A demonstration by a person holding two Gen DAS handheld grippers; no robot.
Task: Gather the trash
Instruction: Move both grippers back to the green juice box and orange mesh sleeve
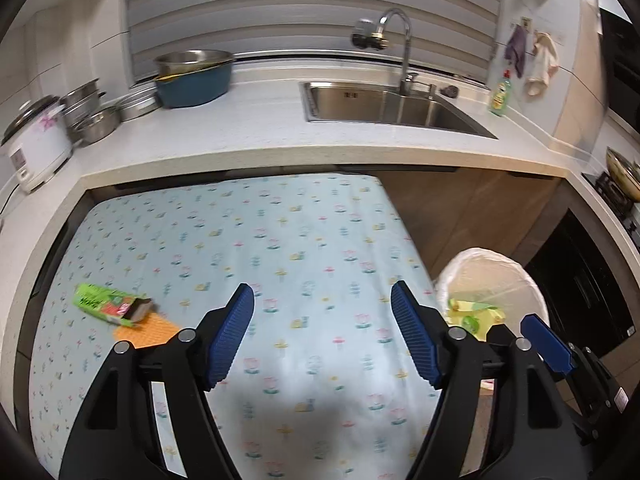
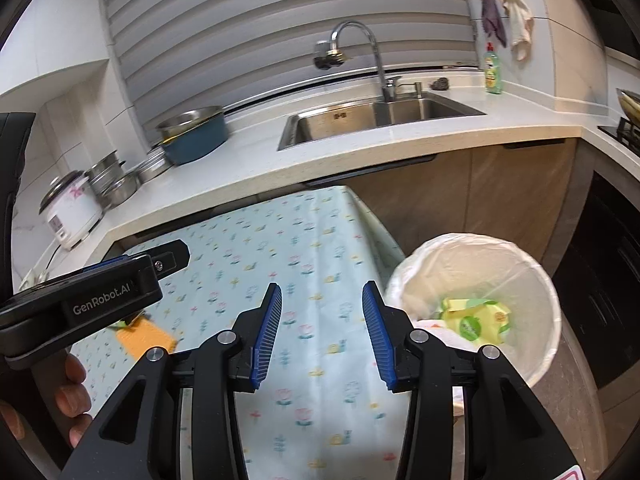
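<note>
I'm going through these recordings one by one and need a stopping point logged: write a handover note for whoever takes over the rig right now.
Left gripper: open, nothing between its jaws, over the floral tablecloth.
Right gripper: open and empty, near the table's right edge beside the bin.
Done: yellow-green packaging already lies in the white-lined trash bin, which stands on the floor right of the table.
Left: a green carton with an open end lies at the table's left side, partly on an orange cloth. Pick up the carton and drop it in the bin; whether the orange cloth counts as trash is unclear.
</note>
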